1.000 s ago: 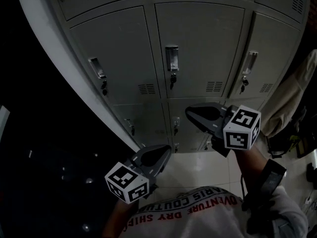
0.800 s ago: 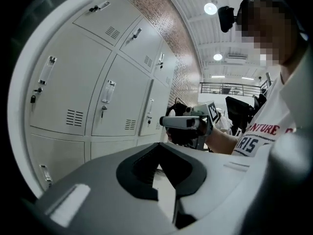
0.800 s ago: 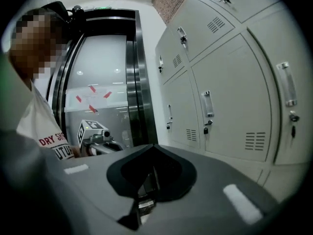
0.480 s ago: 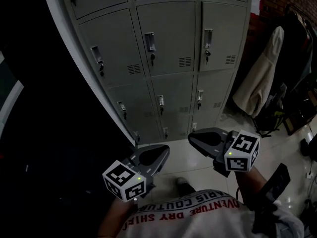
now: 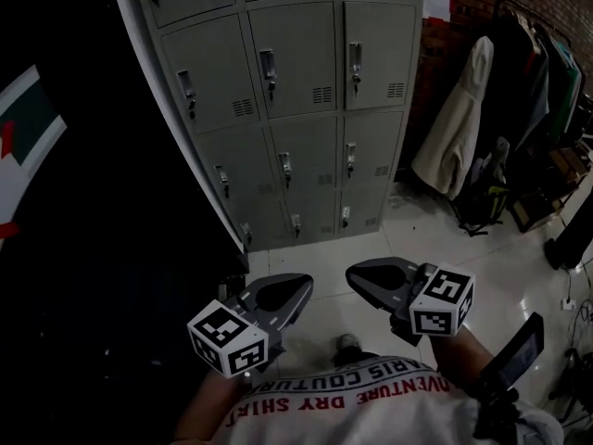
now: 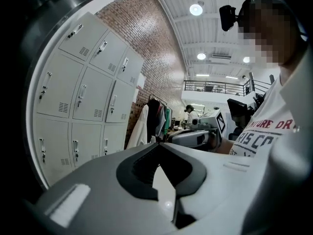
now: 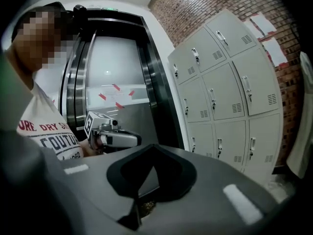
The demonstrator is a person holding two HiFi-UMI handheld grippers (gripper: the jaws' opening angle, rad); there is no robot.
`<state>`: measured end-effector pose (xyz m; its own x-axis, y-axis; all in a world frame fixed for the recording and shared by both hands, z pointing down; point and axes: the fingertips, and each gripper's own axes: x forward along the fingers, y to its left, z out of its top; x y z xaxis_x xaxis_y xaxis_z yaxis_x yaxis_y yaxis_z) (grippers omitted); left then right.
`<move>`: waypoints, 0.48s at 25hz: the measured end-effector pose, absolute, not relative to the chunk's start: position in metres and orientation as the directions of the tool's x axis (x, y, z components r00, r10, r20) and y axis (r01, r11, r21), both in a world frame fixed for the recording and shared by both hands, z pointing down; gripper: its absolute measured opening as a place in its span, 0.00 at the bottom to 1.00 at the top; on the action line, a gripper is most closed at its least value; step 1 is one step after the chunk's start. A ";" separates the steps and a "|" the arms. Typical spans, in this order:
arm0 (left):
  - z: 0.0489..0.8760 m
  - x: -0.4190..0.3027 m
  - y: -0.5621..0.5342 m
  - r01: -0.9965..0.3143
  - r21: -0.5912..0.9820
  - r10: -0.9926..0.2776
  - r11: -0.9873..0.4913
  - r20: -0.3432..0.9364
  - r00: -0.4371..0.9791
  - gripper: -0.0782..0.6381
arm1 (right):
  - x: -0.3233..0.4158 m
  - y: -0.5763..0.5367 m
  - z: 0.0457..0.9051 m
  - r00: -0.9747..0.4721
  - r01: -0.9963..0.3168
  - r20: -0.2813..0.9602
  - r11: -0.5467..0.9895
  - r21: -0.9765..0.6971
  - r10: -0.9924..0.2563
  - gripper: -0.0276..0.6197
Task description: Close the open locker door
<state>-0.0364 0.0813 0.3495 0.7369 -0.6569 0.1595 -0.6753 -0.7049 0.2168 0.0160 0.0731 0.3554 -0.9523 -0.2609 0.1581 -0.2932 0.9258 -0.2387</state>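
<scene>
A grey block of lockers (image 5: 287, 109) stands ahead of me; every door I can see on it sits flush, and none hangs open. The same lockers (image 6: 83, 97) fill the left of the left gripper view and the lockers (image 7: 230, 92) the right of the right gripper view. My left gripper (image 5: 304, 284) is low in front of my body, jaws shut on nothing. My right gripper (image 5: 354, 273) is beside it, also shut and empty. Both are well short of the lockers, over the floor.
Coats (image 5: 454, 128) hang on a rack right of the lockers against a brick wall, with bags (image 5: 482, 207) on the tiled floor below. A dark wall runs along the left; the right gripper view shows a steel lift door (image 7: 117, 92) there. My shoe (image 5: 347, 344) shows below the grippers.
I have backed away from the lockers: they look smaller and farther, and the coats and floor have come into view. Both grippers stay shut, low in front of me.
</scene>
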 end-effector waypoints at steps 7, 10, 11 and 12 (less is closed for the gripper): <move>0.330 -0.026 0.101 -0.683 0.204 -0.671 -0.701 0.135 0.729 0.12 | 0.030 0.089 0.342 -0.952 -0.293 0.160 0.927 -0.233 -0.260 0.03; 0.330 -0.018 0.102 -0.678 0.210 -0.665 -0.704 0.140 0.733 0.12 | 0.033 0.088 0.341 -0.949 -0.299 0.174 0.929 -0.219 -0.264 0.03; 0.329 -0.016 0.102 -0.678 0.209 -0.664 -0.705 0.141 0.734 0.12 | 0.034 0.087 0.340 -0.948 -0.302 0.174 0.927 -0.221 -0.267 0.03; 0.327 -0.014 0.101 -0.678 0.206 -0.665 -0.706 0.139 0.734 0.12 | 0.035 0.087 0.340 -0.948 -0.302 0.173 0.927 -0.224 -0.267 0.03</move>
<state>-0.0145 0.1014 0.3273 0.7342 -0.6645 0.1394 -0.6779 -0.7056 0.2063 0.0347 0.0870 0.3397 -0.9479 -0.2675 0.1731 -0.3023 0.9266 -0.2236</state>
